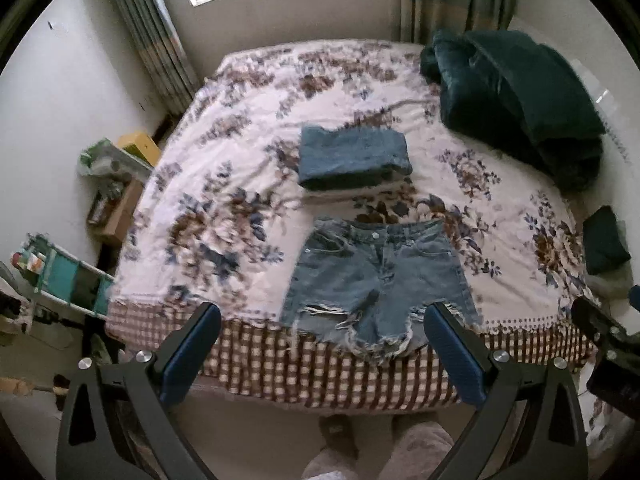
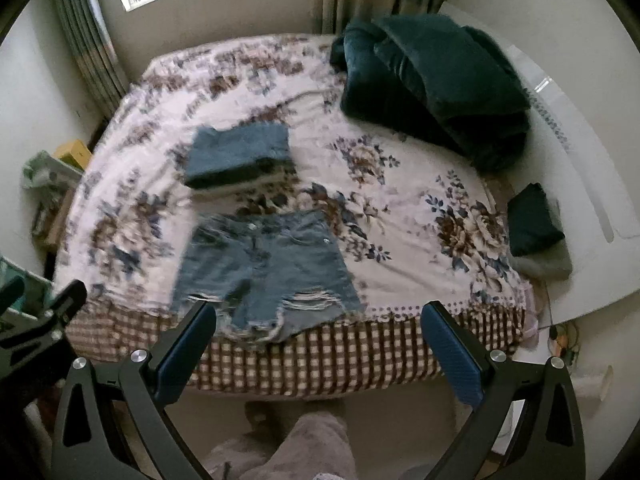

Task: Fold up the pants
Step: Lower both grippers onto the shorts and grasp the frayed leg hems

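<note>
A: How many jeans items on the bed (image 1: 248, 128)?
B: Two: flat shorts (image 1: 378, 276) at the near edge, a folded stack (image 1: 354, 158) just beyond.
A: The tongs?
B: Left gripper (image 1: 322, 350) and right gripper (image 2: 318, 346) both released, hovering before the bed, holding nothing.

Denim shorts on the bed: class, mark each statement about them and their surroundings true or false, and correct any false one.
1. The denim shorts lie spread flat near the bed's front edge. True.
2. The left tool grips the shorts. False: it is open and holds nothing.
3. A folded denim garment lies beyond the shorts. True.
4. The right tool is shut. False: it is open.
5. The dark green blanket covers the shorts. False: it is piled at the far right corner.
</note>
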A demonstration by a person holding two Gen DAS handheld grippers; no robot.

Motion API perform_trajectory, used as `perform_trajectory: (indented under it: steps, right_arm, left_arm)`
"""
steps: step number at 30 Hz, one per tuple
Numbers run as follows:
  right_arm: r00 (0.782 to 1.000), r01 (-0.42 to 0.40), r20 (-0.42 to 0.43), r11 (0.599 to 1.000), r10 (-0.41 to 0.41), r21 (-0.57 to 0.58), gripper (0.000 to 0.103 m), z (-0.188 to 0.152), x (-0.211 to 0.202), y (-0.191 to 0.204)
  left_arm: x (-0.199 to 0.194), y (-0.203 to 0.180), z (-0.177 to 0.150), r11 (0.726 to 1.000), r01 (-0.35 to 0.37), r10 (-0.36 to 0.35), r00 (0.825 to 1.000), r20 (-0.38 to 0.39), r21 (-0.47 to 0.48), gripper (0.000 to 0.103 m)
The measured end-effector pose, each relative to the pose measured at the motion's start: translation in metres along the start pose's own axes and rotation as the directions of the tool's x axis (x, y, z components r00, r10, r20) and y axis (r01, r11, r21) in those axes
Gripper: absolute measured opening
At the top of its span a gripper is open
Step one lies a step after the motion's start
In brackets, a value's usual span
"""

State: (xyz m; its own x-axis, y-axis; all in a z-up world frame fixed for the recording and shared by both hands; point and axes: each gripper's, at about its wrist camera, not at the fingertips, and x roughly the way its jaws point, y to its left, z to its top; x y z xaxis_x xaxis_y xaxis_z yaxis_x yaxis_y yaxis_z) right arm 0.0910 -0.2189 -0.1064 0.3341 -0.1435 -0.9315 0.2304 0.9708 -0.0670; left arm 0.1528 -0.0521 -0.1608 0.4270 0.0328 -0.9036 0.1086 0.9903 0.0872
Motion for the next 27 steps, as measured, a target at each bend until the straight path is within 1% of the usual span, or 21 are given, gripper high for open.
perform_trajectory:
  steps: [1, 3, 5, 6, 7, 9, 10, 11, 13, 14, 15, 16, 17, 19, 20, 21, 22, 24, 25, 27]
  right_arm:
    - [1.0, -0.005, -0.015, 1.0, 0.005, -0.008, 0.103, 0.006, 0.022, -0.005]
    - [0.998, -0.021, -0.053, 1.0, 0.019, -0.021, 0.103, 0.019, 0.063, -0.015]
    - [0.992, -0.053, -0.115, 0.998, 0.049, -0.035, 0.103, 0.036, 0.118, -0.03]
    - [0.987, -0.065, -0.151, 0.997, 0.057, -0.043, 0.103, 0.043, 0.145, -0.036]
    - [0.98, -0.08, -0.188, 0.996, 0.07, -0.049, 0.103, 0.052, 0.174, -0.042]
    - [0.966, -0.107, -0.242, 0.992, 0.089, -0.065, 0.103, 0.064, 0.222, -0.054]
    - [0.955, -0.123, -0.279, 0.989, 0.097, -0.077, 0.103, 0.073, 0.255, -0.06]
    - [0.946, -0.143, -0.304, 0.986, 0.112, -0.081, 0.103, 0.079, 0.282, -0.065]
    - [0.923, -0.193, -0.354, 0.978, 0.153, -0.081, 0.101, 0.09, 0.334, -0.075]
    - [0.903, -0.237, -0.384, 0.969, 0.193, -0.07, 0.092, 0.096, 0.361, -0.079]
    - [0.883, -0.274, -0.411, 0.96, 0.227, -0.058, 0.071, 0.097, 0.378, -0.08]
    - [0.847, -0.317, -0.463, 0.947, 0.26, -0.046, 0.06, 0.102, 0.411, -0.082]
    - [0.825, -0.334, -0.499, 0.941, 0.266, -0.05, 0.053, 0.105, 0.435, -0.083]
    - [0.789, -0.368, -0.554, 0.926, 0.265, -0.081, 0.053, 0.106, 0.472, -0.081]
    - [0.78, -0.383, -0.569, 0.917, 0.258, -0.109, 0.053, 0.107, 0.488, -0.079]
    - [0.778, -0.391, -0.577, 0.911, 0.25, -0.132, 0.054, 0.104, 0.493, -0.074]
    - [0.778, -0.394, -0.587, 0.902, 0.225, -0.176, 0.054, 0.105, 0.508, -0.07]
    - [0.776, -0.408, -0.599, 0.882, 0.198, -0.237, 0.063, 0.098, 0.52, -0.06]
    - [0.775, -0.415, -0.602, 0.873, 0.192, -0.256, 0.063, 0.095, 0.522, -0.057]
    - [0.773, -0.423, -0.609, 0.858, 0.175, -0.29, 0.063, 0.093, 0.54, -0.052]
  left_arm:
    - [0.01, -0.001, 0.002, 1.0, -0.002, 0.002, 1.0, -0.009, -0.006, 0.103]
    - [0.047, -0.018, 0.01, 1.0, 0.004, -0.005, 0.999, -0.041, -0.027, 0.103]
    - [0.079, -0.03, 0.013, 0.999, -0.025, 0.022, 0.997, -0.073, -0.042, 0.103]
    - [0.108, -0.043, 0.017, 0.998, -0.028, 0.022, 0.994, -0.106, -0.054, 0.103]
    - [0.121, -0.046, 0.017, 0.998, -0.034, 0.026, 0.992, -0.122, -0.059, 0.103]
    - [0.168, -0.064, 0.016, 0.995, -0.07, 0.058, 0.984, -0.171, -0.065, 0.103]
    - [0.186, -0.072, 0.014, 0.994, -0.08, 0.066, 0.98, -0.19, -0.067, 0.103]
    - [0.215, -0.085, 0.009, 0.993, -0.095, 0.077, 0.971, -0.226, -0.069, 0.103]
    - [0.25, -0.105, -0.001, 0.993, -0.086, 0.061, 0.959, -0.278, -0.08, 0.103]
    - [0.265, -0.118, -0.008, 0.993, -0.078, 0.049, 0.953, -0.3, -0.085, 0.103]
    - [0.275, -0.128, -0.013, 0.993, -0.072, 0.041, 0.949, -0.312, -0.089, 0.103]
    - [0.284, -0.138, -0.018, 0.994, -0.066, 0.033, 0.947, -0.321, -0.092, 0.103]
    - [0.297, -0.154, -0.027, 0.993, -0.064, 0.028, 0.942, -0.334, -0.097, 0.103]
    - [0.311, -0.173, -0.038, 0.992, -0.071, 0.03, 0.936, -0.351, -0.104, 0.103]
    - [0.323, -0.19, -0.048, 0.991, -0.092, 0.048, 0.927, -0.371, -0.1, 0.103]
    - [0.33, -0.2, -0.054, 0.991, -0.096, 0.051, 0.92, -0.388, -0.098, 0.103]
    - [0.337, -0.211, -0.06, 0.99, -0.088, 0.037, 0.914, -0.405, -0.107, 0.102]
    - [0.35, -0.229, -0.076, 0.987, -0.055, -0.019, 0.894, -0.448, -0.151, 0.1]
    - [0.357, -0.236, -0.084, 0.983, -0.027, -0.063, 0.88, -0.471, -0.181, 0.095]
    - [0.368, -0.252, -0.094, 0.978, 0.019, -0.123, 0.859, -0.497, -0.21, 0.089]
